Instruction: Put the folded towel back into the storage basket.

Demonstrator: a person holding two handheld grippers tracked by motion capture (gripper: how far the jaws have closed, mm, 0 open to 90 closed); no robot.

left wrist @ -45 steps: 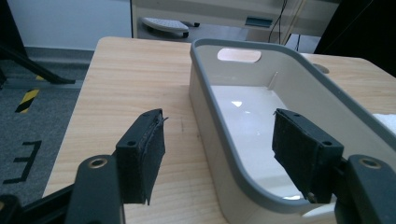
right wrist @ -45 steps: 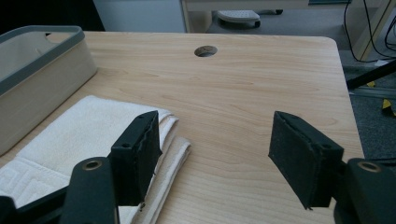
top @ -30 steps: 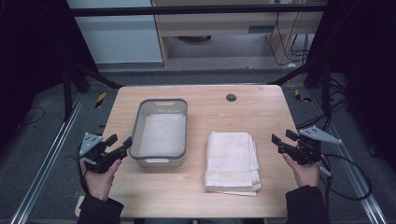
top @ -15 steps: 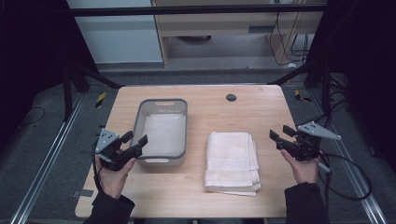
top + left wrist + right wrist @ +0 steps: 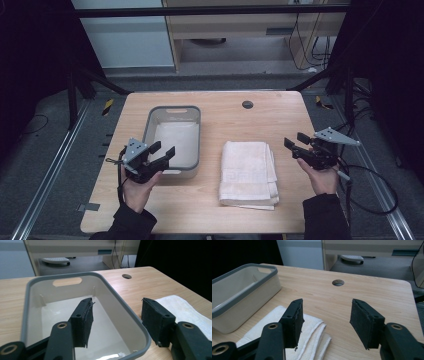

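A white tub with a grey rim [image 5: 173, 108] stands left of centre on the wooden table [image 5: 235, 120]; it looks empty inside [image 5: 75, 315]. To its right lies a folded white towel [image 5: 248, 172], also seen as the towel [image 5: 274, 322] and the towel [image 5: 185, 310]. My left gripper [image 5: 163, 149] is open at the tub's near left corner, its jaws straddling the tub's near right rim [image 5: 135, 325]. My right gripper [image 5: 296, 140] is open and empty, hovering right of the towel, its jaws over the towel's far edge and bare table.
A round cable hole [image 5: 247, 104] sits in the table's far middle, shown too as the hole [image 5: 338, 282]. Cables [image 5: 370, 185] trail off the right gripper past the table's right edge. Metal rails and floor surround the table; a desk stands behind.
My left gripper has moved right and forward from beyond the table's left edge up to the tub's near corner. The right gripper has shifted slightly left toward the towel.
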